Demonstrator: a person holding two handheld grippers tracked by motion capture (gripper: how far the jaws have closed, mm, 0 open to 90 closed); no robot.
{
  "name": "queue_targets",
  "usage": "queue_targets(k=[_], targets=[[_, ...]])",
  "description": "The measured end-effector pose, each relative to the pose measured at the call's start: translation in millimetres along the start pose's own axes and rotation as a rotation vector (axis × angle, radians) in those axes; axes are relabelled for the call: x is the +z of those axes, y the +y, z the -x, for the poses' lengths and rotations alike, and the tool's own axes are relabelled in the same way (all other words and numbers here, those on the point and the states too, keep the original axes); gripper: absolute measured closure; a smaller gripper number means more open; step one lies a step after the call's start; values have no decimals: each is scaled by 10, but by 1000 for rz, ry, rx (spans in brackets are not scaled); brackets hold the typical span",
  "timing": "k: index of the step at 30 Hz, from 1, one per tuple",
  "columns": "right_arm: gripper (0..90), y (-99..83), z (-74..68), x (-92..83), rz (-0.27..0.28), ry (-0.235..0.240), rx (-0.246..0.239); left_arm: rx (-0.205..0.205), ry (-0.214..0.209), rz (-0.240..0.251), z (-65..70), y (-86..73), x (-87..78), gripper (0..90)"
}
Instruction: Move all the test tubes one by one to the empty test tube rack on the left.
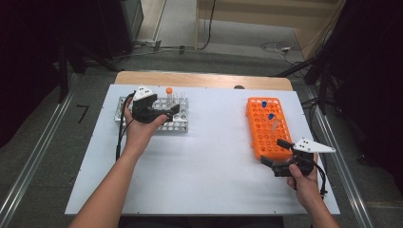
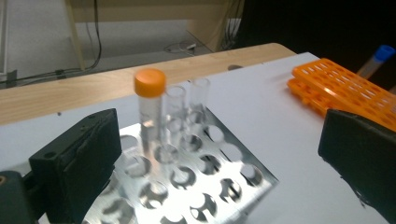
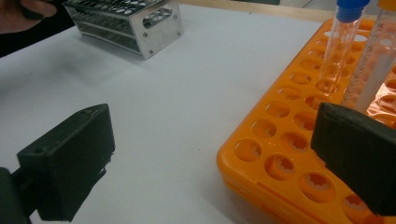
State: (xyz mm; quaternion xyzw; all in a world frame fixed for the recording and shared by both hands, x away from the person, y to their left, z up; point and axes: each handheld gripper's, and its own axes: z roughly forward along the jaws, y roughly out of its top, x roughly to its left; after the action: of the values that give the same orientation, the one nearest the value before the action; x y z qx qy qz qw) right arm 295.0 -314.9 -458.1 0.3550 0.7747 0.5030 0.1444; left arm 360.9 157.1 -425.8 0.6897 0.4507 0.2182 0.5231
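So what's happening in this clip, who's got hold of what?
A person works at a white table with a gripper in each hand. The left gripper is over the metal rack, jaws wide open and empty; an orange-capped tube stands in the rack beside two uncapped tubes. The right gripper waits open at the near end of the orange rack, which holds two blue-capped tubes and one more tube.

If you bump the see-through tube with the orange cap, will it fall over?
Probably not: the clear plastic tube with the orange cap stands upright in a hole of the shiny metal rack. It looks empty, so likely light. Lifted out, its round body might roll.
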Motion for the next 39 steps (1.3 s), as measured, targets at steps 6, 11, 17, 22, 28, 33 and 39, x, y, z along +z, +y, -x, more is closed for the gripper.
queue_targets(k=[6, 11, 17, 22, 28, 33, 39], targets=[[19, 43, 56, 36, 17, -40, 20, 8, -29, 14, 189, -137, -142, 0], [39, 95, 122, 55, 28, -80, 38, 26, -51, 21, 335, -227, -272, 0], [224, 154, 251, 76, 27, -189, 91, 37, -77, 23, 476, -346, -397, 0], [383, 162, 394, 177, -8, -236, 107, 33, -95, 22, 542, -450, -471, 0], [517, 171, 501, 292, -27, -286, 148, 22, -107, 22, 558, -553, -524, 0], [580, 209, 512, 377, -46, -298, 164, 20, -114, 15, 564, -594, -531, 0], [628, 175, 509, 478, -78, -351, 164, 19, -123, 16, 585, -600, -535, 0]])
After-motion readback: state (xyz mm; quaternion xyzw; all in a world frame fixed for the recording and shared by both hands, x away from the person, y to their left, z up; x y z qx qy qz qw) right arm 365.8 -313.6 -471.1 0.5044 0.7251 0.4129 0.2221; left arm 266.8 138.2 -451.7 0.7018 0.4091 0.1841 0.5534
